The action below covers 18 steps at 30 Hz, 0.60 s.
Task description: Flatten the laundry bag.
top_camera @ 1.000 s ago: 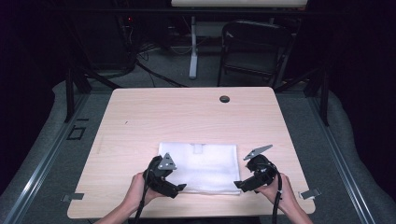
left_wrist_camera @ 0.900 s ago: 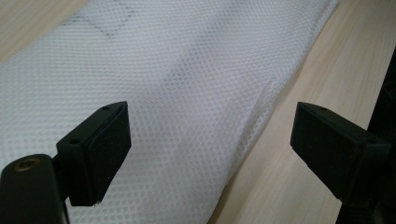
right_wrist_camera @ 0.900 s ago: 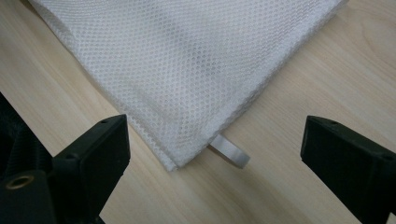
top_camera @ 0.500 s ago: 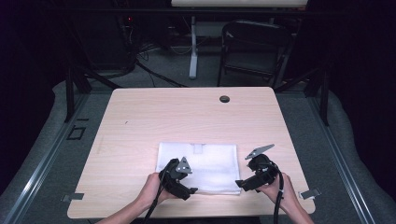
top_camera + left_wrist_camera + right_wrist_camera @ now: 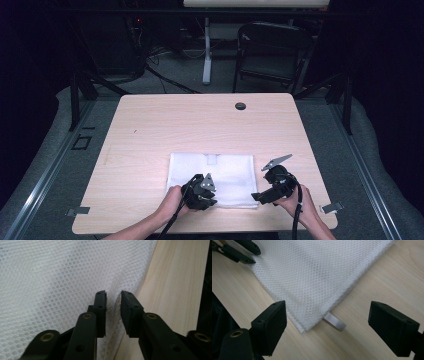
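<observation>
A white mesh cloth (image 5: 225, 170) lies folded flat on the wooden table (image 5: 200, 125), near its front edge. My left gripper (image 5: 212, 202) rests on the cloth's near edge, about midway along. In the left gripper view its jaws have just been closing and now pinch a raised fold of the mesh (image 5: 55, 277) between the fingertips (image 5: 113, 296). My right gripper (image 5: 256, 197) hovers at the near right corner of the cloth (image 5: 312, 272). Its jaws (image 5: 328, 307) stand wide open astride that corner without touching it, and have just been closing slightly. A grey tab (image 5: 335, 323) pokes out from under the corner.
A small white label (image 5: 212, 160) sits at the cloth's far edge. A black grommet hole (image 5: 240, 106) is near the table's far edge. A folding chair (image 5: 272, 55) and cables stand on the floor beyond. The table's front edge lies close under both hands.
My left gripper has slid right along the cloth's near edge and dipped lower, and its jaws have drawn together on the mesh. The right hand has kept still.
</observation>
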Each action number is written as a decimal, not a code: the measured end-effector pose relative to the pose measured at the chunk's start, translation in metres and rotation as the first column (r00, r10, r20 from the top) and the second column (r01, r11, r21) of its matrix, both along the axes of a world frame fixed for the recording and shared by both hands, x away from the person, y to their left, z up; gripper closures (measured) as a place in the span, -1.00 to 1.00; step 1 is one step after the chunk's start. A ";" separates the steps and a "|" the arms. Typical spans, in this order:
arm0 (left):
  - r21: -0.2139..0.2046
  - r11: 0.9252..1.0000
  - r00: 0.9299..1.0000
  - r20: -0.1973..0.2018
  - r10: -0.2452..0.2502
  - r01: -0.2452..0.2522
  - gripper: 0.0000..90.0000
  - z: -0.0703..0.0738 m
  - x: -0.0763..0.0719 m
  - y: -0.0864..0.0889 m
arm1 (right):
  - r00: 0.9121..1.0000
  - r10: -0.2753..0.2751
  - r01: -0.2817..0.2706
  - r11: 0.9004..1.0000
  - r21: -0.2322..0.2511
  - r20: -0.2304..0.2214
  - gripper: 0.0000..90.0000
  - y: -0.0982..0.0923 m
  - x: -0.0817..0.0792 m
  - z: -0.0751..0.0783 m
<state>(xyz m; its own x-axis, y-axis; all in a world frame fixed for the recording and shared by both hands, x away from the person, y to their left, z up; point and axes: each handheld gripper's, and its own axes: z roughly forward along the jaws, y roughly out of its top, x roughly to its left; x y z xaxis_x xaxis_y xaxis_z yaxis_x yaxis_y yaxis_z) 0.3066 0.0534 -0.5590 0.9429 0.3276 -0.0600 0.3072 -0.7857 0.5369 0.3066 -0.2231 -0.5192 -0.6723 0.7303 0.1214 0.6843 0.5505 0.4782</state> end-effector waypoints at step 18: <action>-0.048 0.997 0.998 -0.019 0.056 -0.057 0.97 0.004 0.002 0.002 | 0.995 0.061 -0.064 0.997 0.035 0.074 -0.20 0.015 -0.016 0.014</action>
<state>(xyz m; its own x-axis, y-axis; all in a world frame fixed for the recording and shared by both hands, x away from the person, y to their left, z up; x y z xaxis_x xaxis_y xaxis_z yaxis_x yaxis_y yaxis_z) 0.3087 0.0550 -0.5555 0.9215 0.3768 -0.0941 0.3605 -0.7398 0.5681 0.2903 -0.2085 -0.5052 -0.7246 0.6823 0.0970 0.6117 0.5719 0.5466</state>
